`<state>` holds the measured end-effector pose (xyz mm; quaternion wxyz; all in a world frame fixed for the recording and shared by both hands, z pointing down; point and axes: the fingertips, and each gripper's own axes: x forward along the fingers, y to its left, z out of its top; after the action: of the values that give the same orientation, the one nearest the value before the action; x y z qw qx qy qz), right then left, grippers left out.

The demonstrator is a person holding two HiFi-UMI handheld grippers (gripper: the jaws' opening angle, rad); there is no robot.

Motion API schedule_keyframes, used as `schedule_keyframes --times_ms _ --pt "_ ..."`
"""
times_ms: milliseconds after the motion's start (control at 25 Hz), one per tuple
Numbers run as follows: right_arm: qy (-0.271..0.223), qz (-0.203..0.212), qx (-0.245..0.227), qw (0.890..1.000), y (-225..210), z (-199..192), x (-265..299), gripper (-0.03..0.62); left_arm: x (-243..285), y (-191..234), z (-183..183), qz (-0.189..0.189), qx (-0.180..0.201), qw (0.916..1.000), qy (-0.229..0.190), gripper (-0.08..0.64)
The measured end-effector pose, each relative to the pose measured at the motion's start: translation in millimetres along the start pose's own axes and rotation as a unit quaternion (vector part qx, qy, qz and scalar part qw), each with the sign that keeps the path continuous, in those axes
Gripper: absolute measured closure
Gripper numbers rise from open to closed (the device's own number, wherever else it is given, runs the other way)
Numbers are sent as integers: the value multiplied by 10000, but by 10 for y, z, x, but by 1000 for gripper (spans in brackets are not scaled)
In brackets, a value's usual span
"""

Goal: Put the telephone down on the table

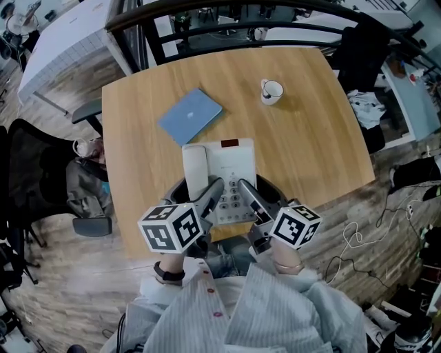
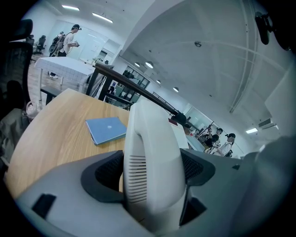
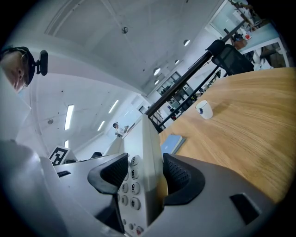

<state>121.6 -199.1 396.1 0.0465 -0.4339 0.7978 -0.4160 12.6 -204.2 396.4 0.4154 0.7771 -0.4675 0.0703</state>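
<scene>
A white desk telephone [image 1: 219, 171], handset on its left side and keypad on its right, is held over the near edge of the wooden table [image 1: 310, 138]. My left gripper [image 1: 211, 196] is shut on the handset [image 2: 152, 166], whose slotted earpiece fills the gap between the jaws of the left gripper [image 2: 152, 183]. My right gripper [image 1: 251, 200] is shut on the keypad side of the telephone base [image 3: 138, 171], which stands edge-on between the jaws of the right gripper [image 3: 139, 178]. I cannot tell whether the telephone touches the tabletop.
A blue notebook [image 1: 191, 115] lies just beyond the telephone, and a white mug [image 1: 271, 90] stands at the far right of the table. A black chair [image 1: 34, 172] is to the left, a dark railing [image 1: 275, 14] behind, and cables [image 1: 351, 238] on the floor at the right.
</scene>
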Motion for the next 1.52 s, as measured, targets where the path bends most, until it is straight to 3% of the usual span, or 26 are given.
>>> schedule_keyframes --times_ms 1000,1520 --pt "572 -388 642 9955 -486 -889 126 339 178 579 -813 359 -421 9956 755 183" --pt "807 -578 914 9909 -781 -1349 179 354 302 876 -1262 632 -431 9909 1112 186"
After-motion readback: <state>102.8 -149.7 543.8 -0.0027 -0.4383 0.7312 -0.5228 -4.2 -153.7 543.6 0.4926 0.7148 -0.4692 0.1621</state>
